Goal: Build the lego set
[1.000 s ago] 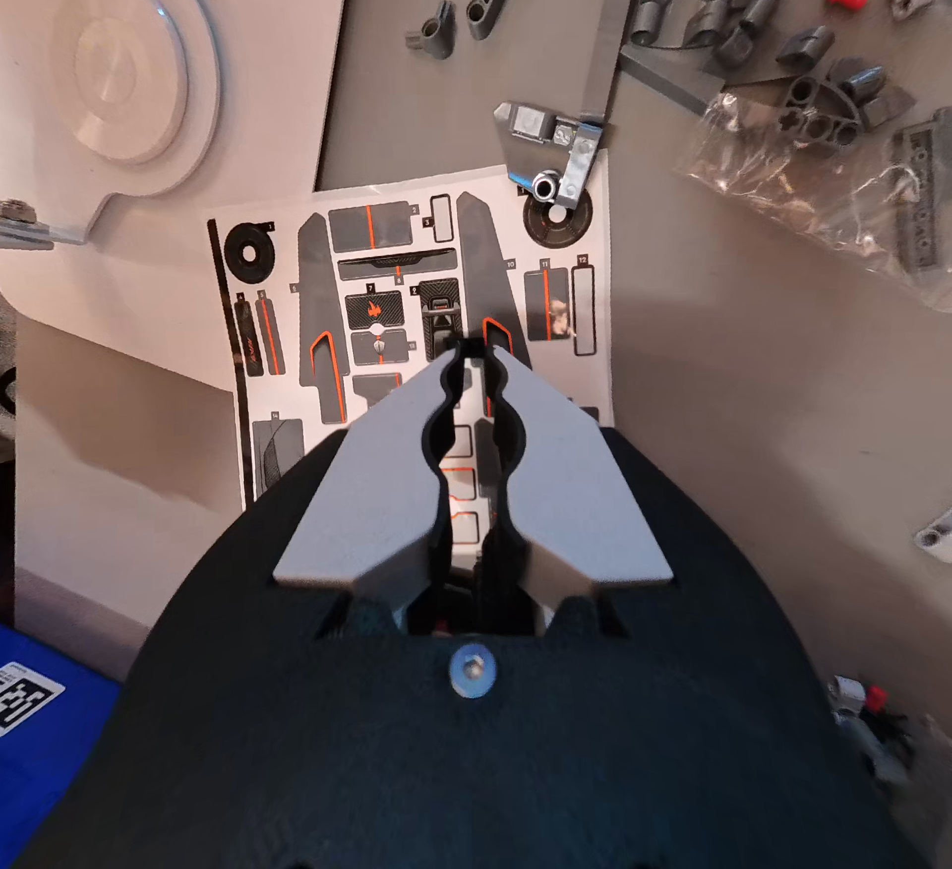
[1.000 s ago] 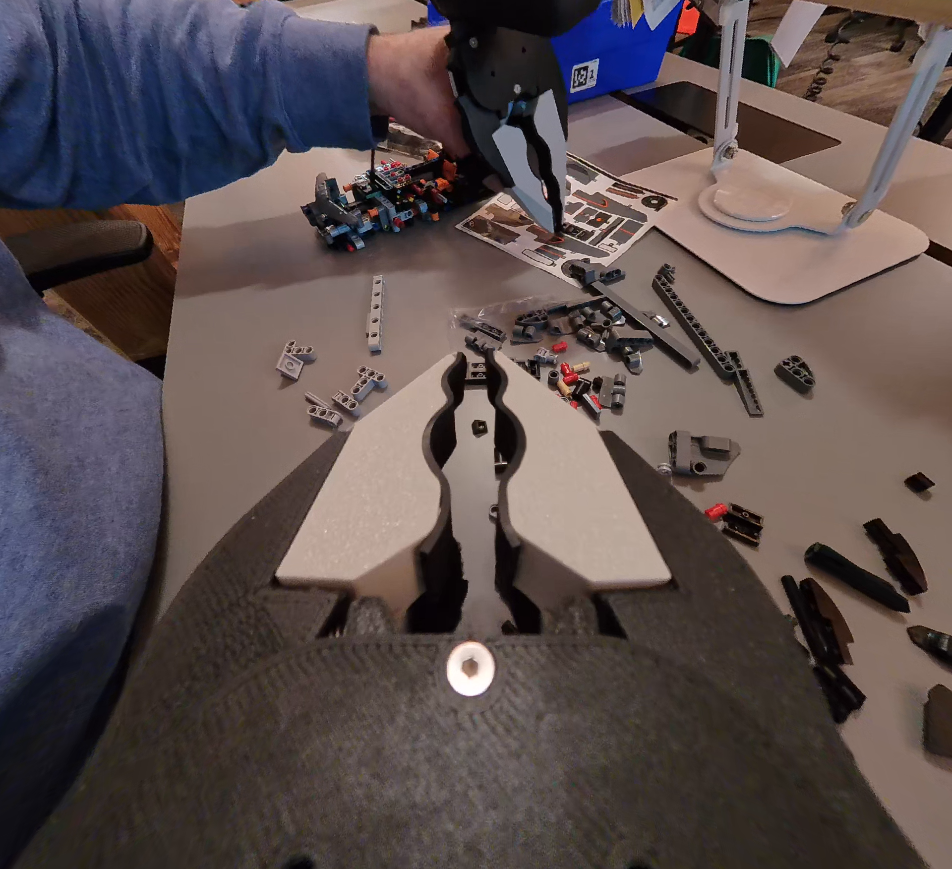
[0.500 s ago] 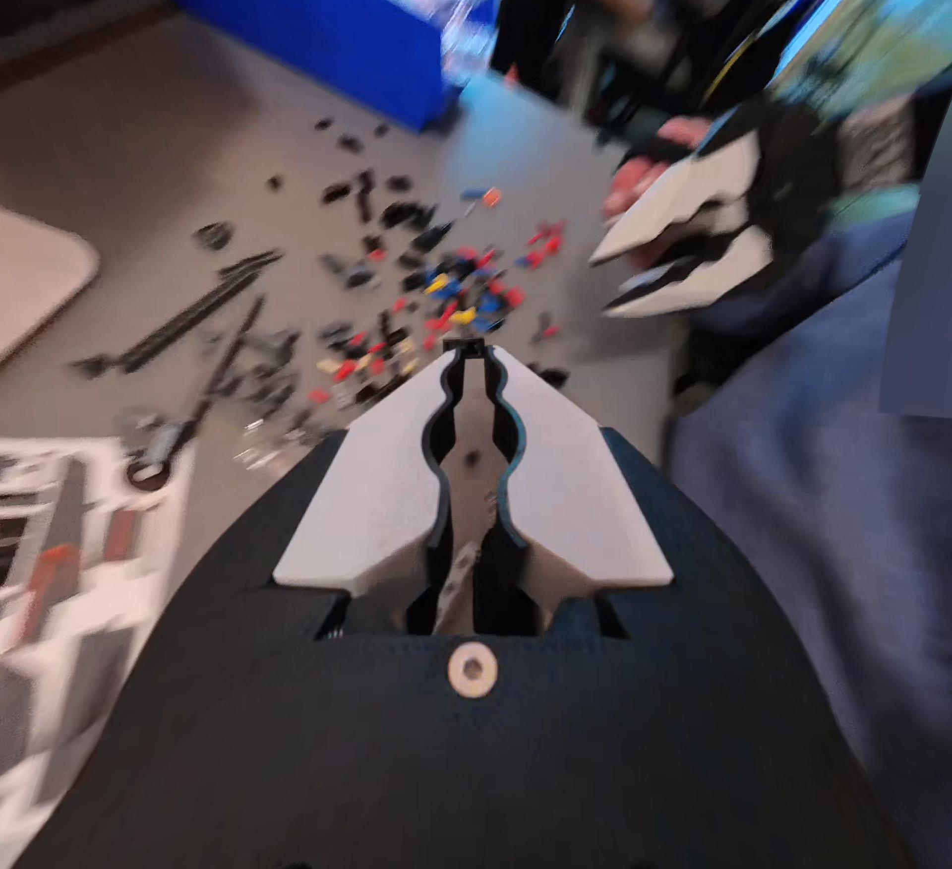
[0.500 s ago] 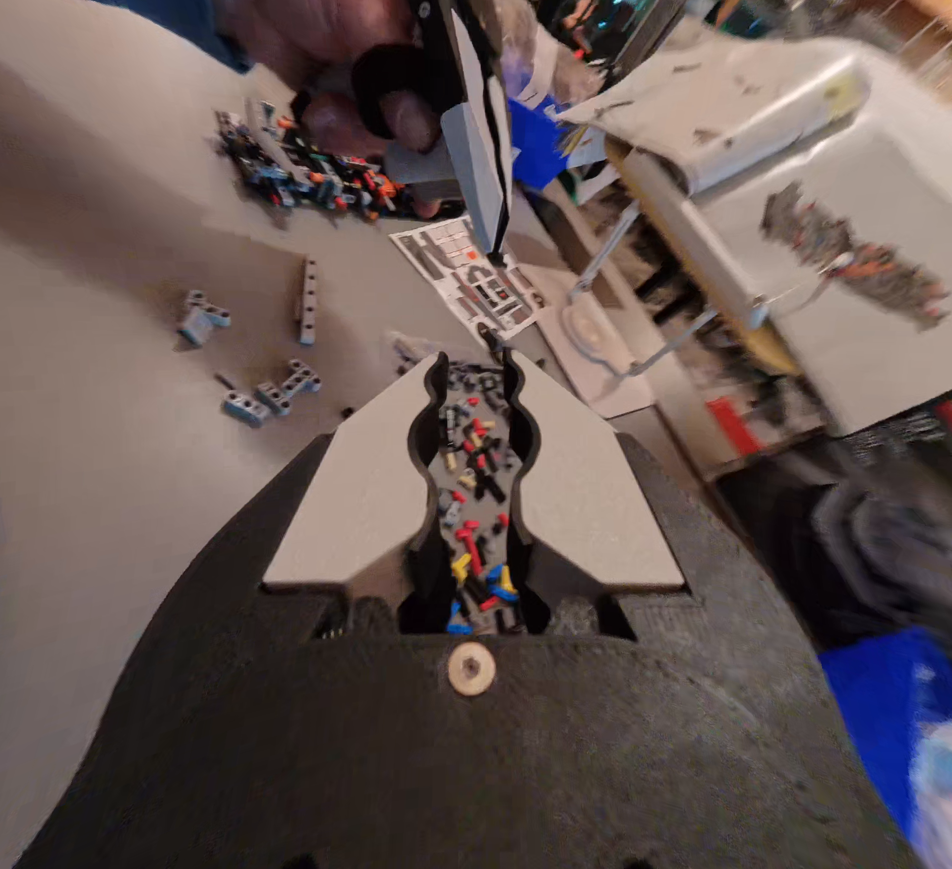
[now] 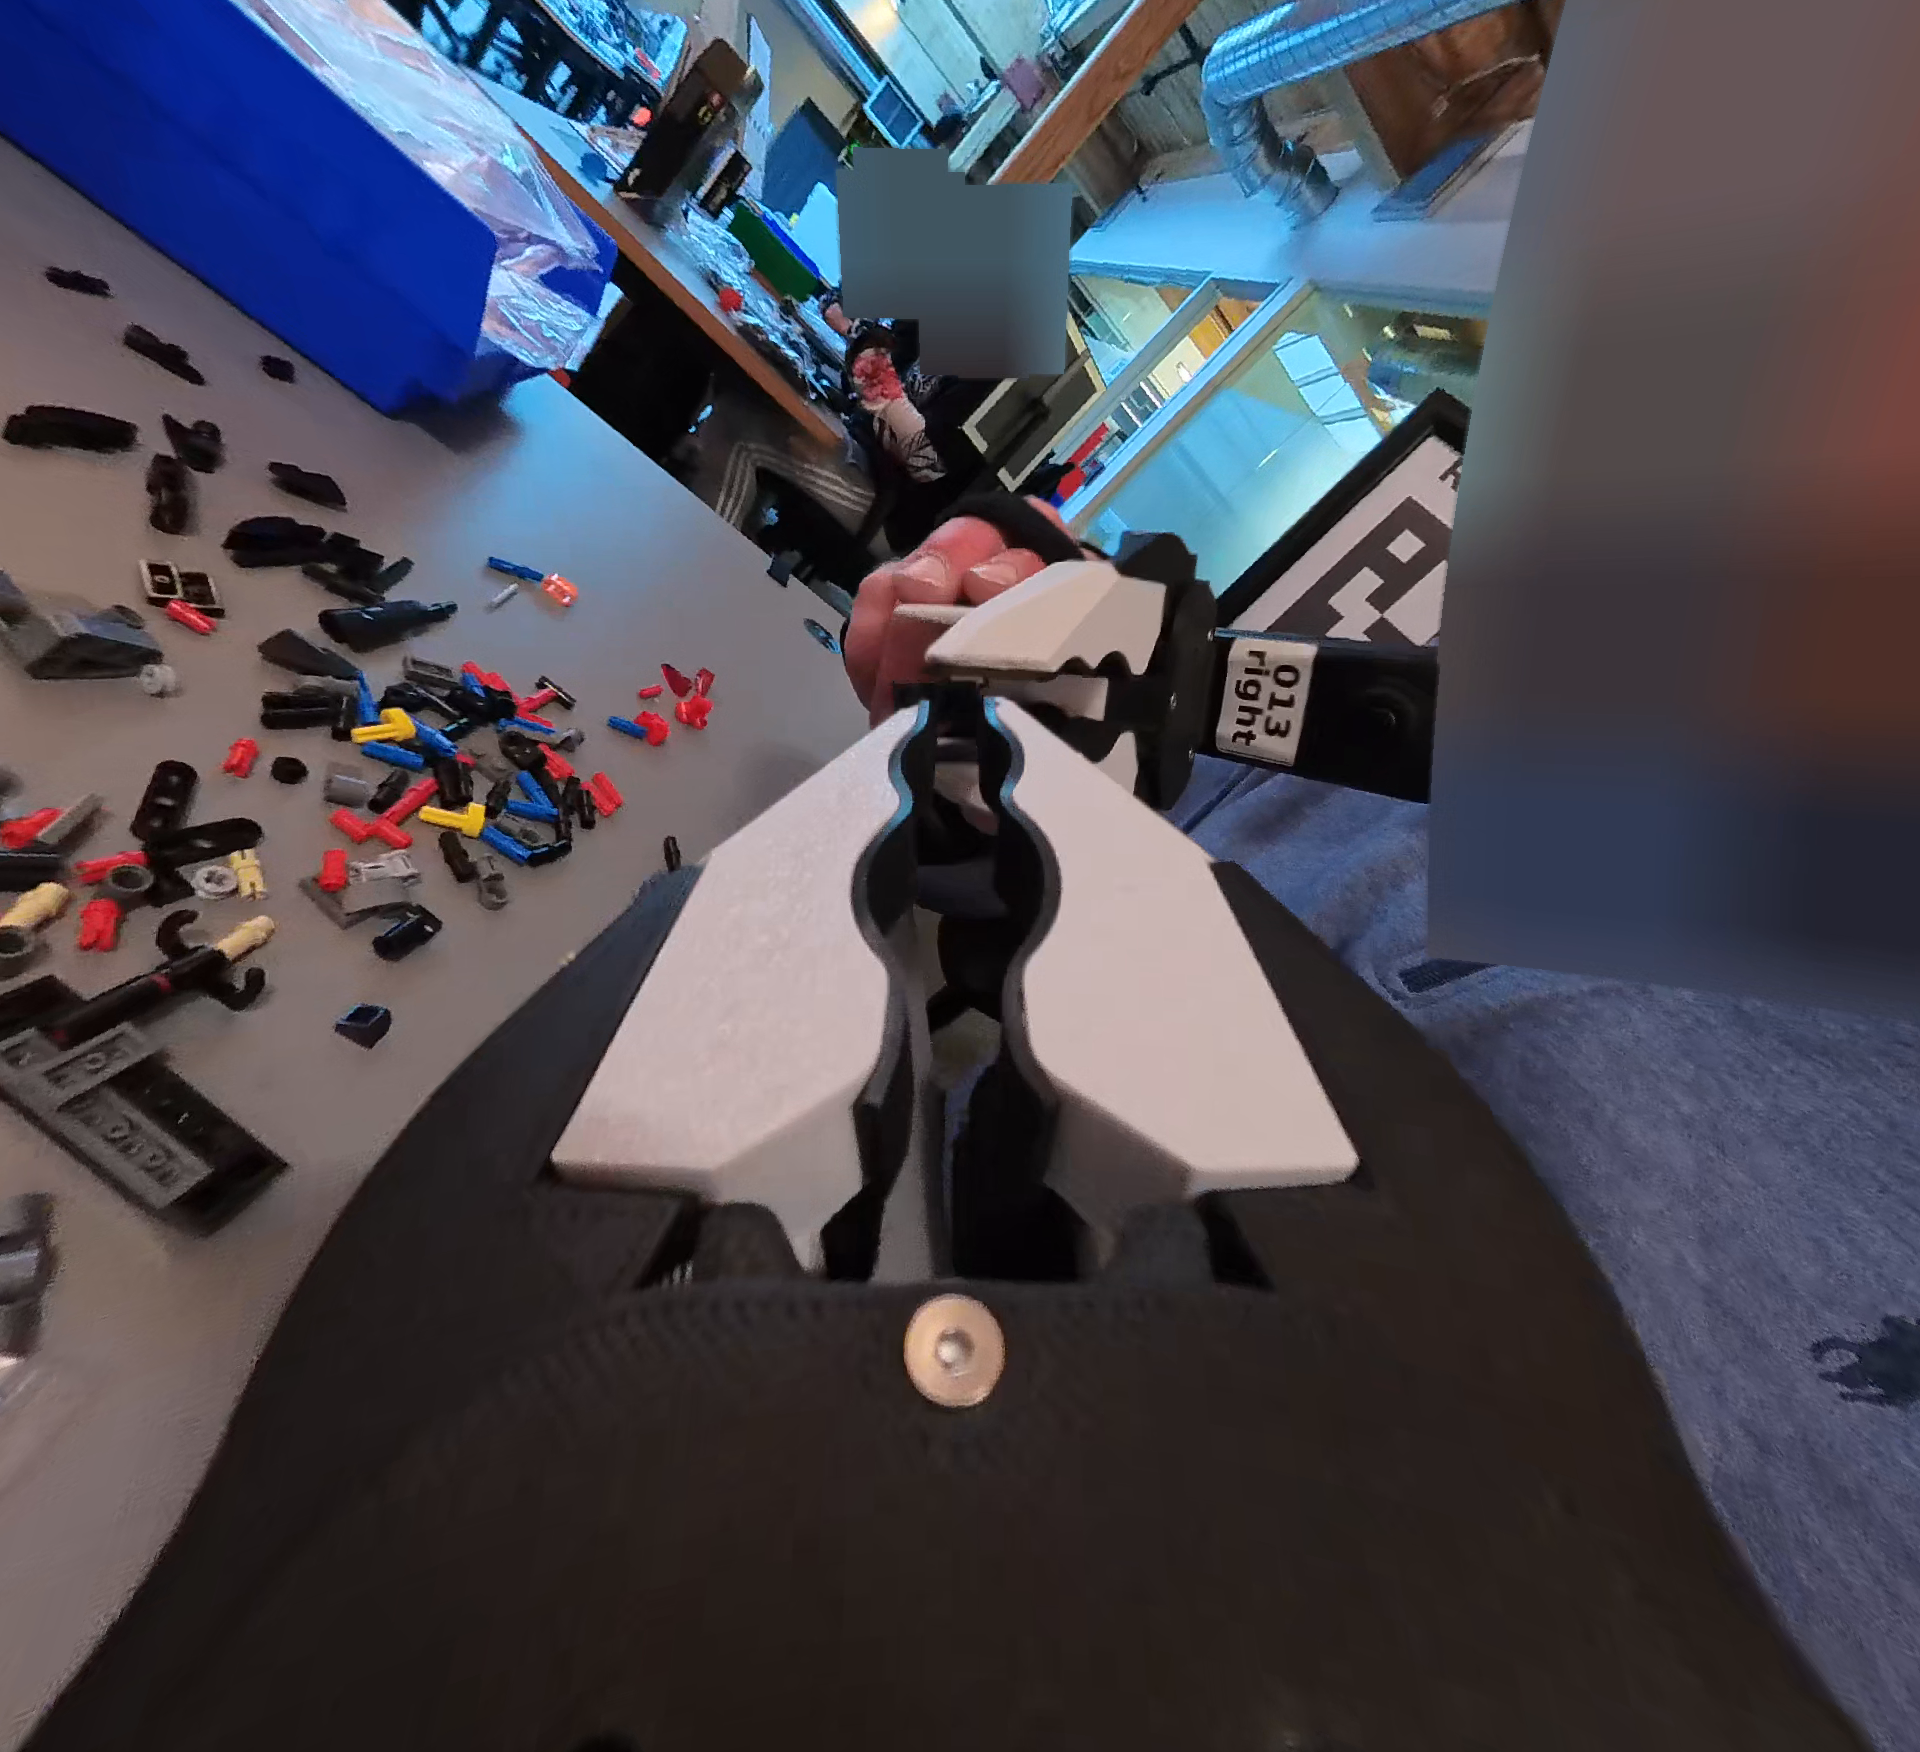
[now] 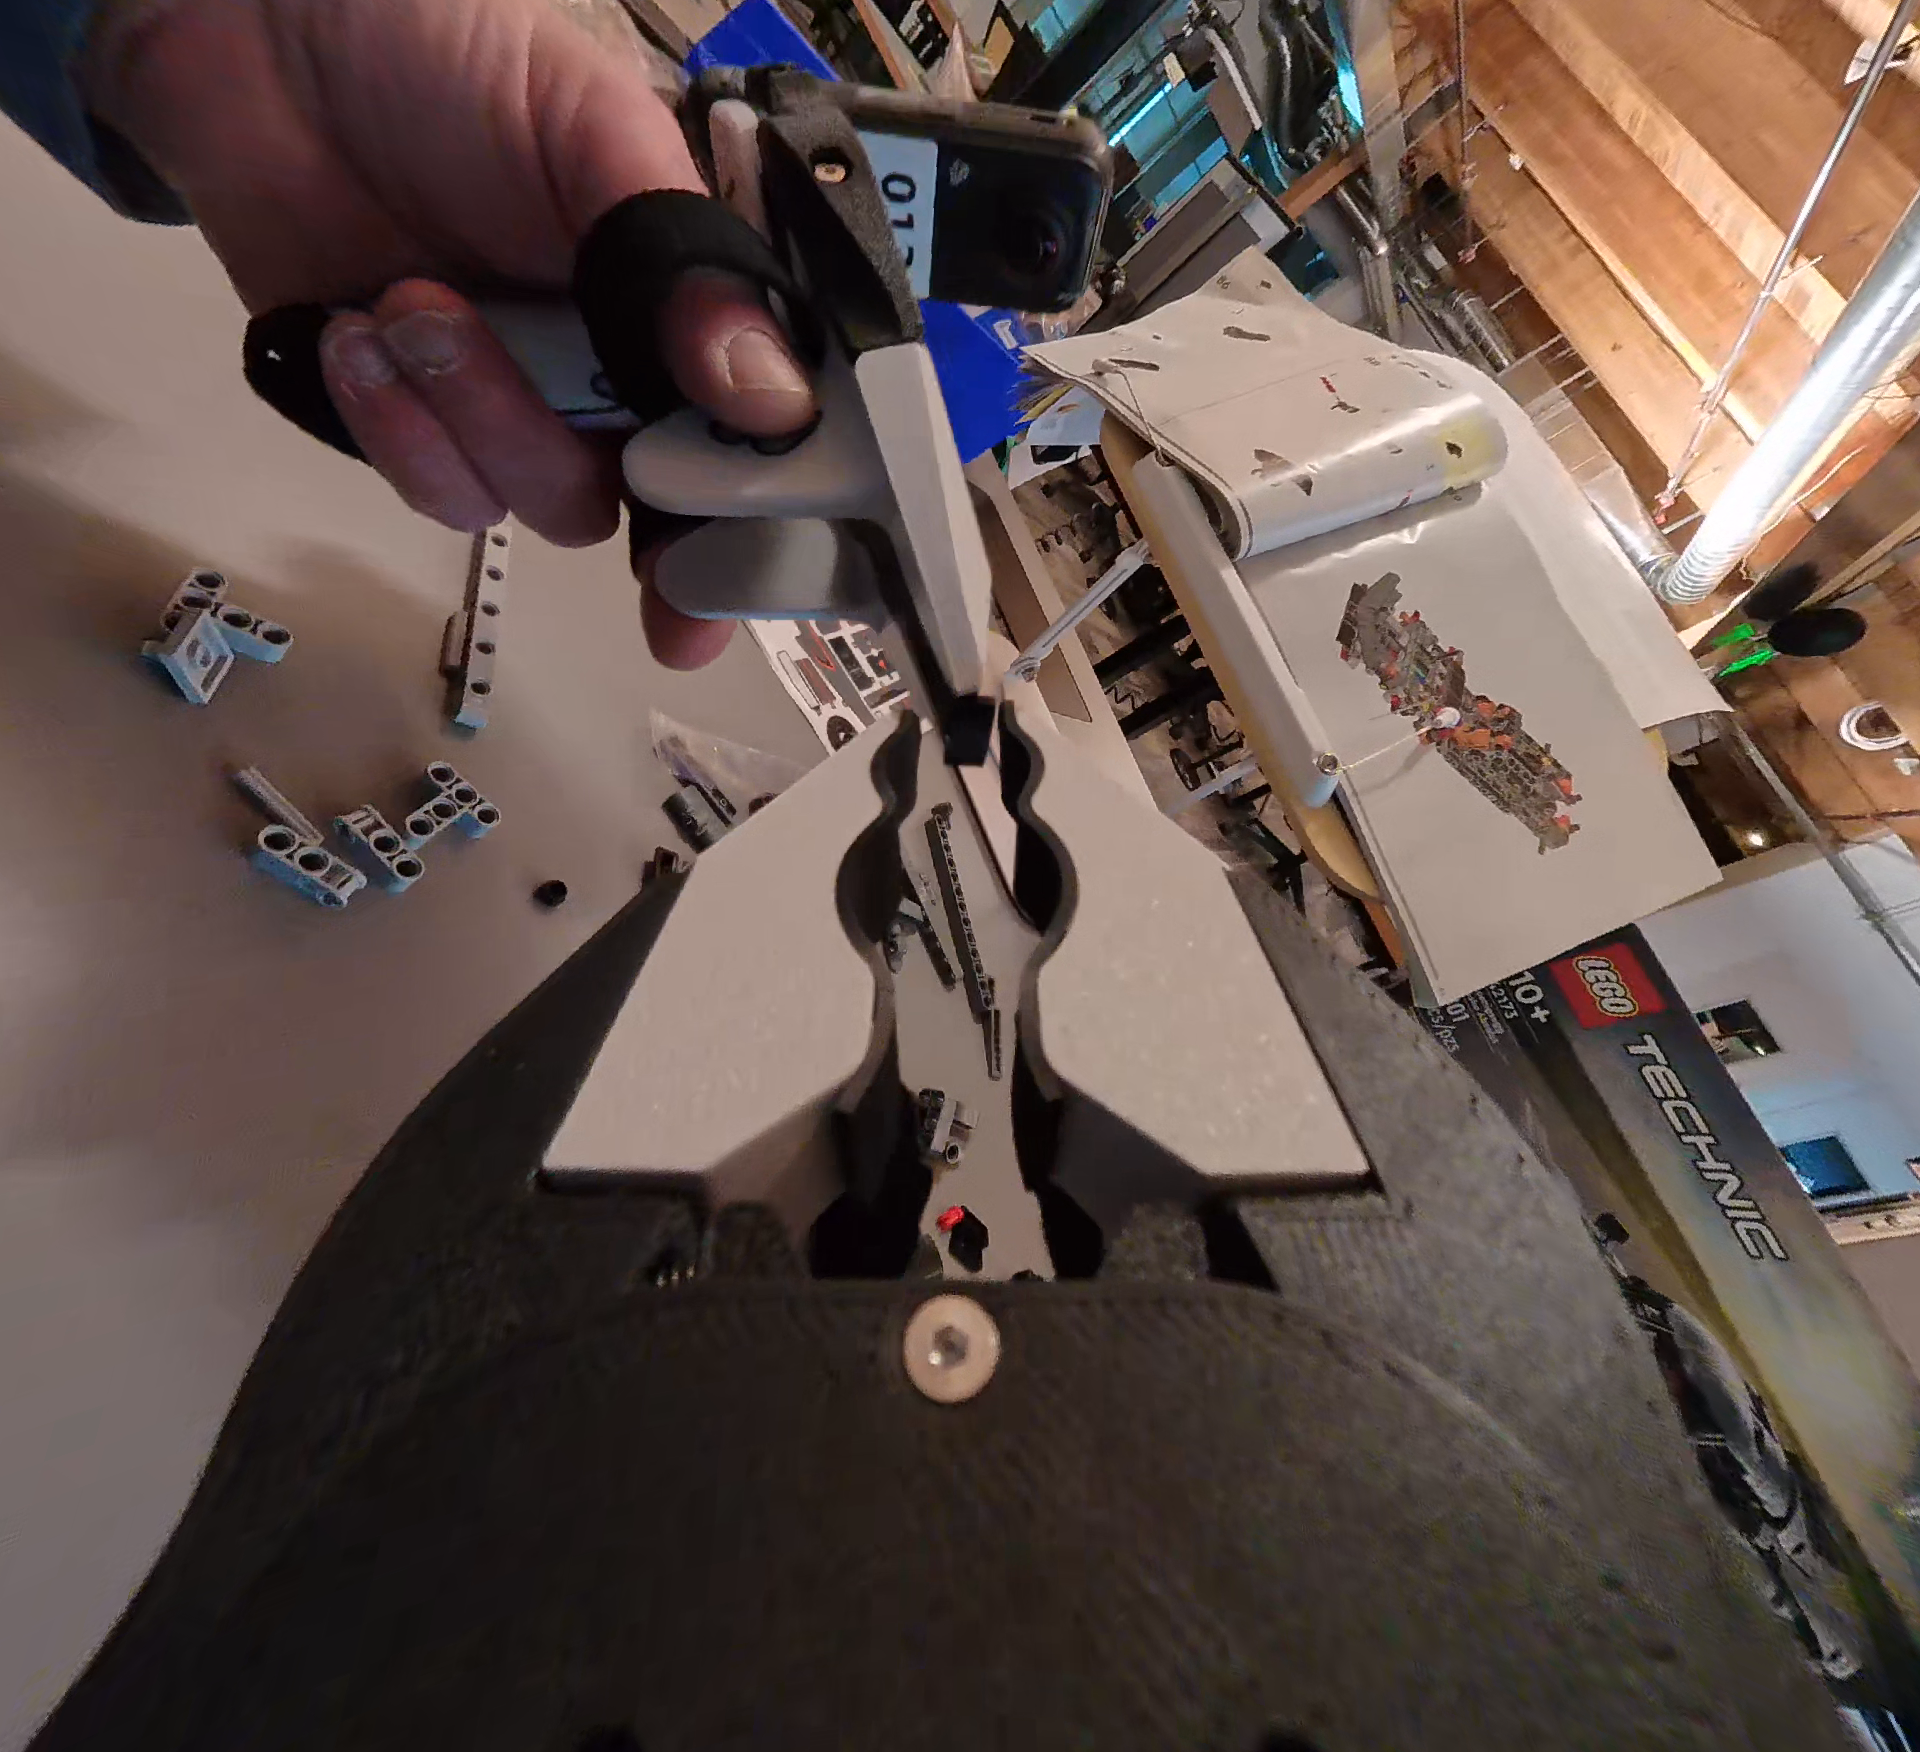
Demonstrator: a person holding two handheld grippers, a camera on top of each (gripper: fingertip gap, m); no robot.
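Two tools meet in mid-air in the left wrist view. The left gripper point(image 5: 954, 720), grey-fingered on a black body, has its jaws drawn together to a thin slit; I cannot tell whether anything thin is pinched deep in it. Just ahead of its tips lies the right gripper point(image 5: 951, 676), set crosswise with its long axis running off to the right. A hand point(image 5: 914, 601) holds it over the person's blue sweater point(image 5: 1662, 1183), off the near edge of the grey table point(image 5: 582, 559). The loose lego parts point(image 5: 447, 798), small red, blue, yellow and black pins and connectors, lie on the table well to the left of both tools. Black panels point(image 5: 281, 539) lie farther on, toward the blue bin point(image 5: 208, 123).

In the right wrist view, the right gripper's jaws stand slightly apart, and the left gripper's closed tip comes down between them from the upper left. A small black block point(image 6: 966, 731) sits at that tip; I cannot tell whether it is a brick or the pad's end. On the table beyond lie light grey beams point(image 6: 374, 845), a printed sticker sheet point(image 6: 836, 663) and a long dark beam point(image 6: 961, 913) seen through the gap. An open instruction booklet point(image 6: 1455, 663) stands at the far side.

This looks like a hand-over. The block lies centred in the right gripper's mouth, with the left finger's axis crossing steeply, so the right would need only to close.
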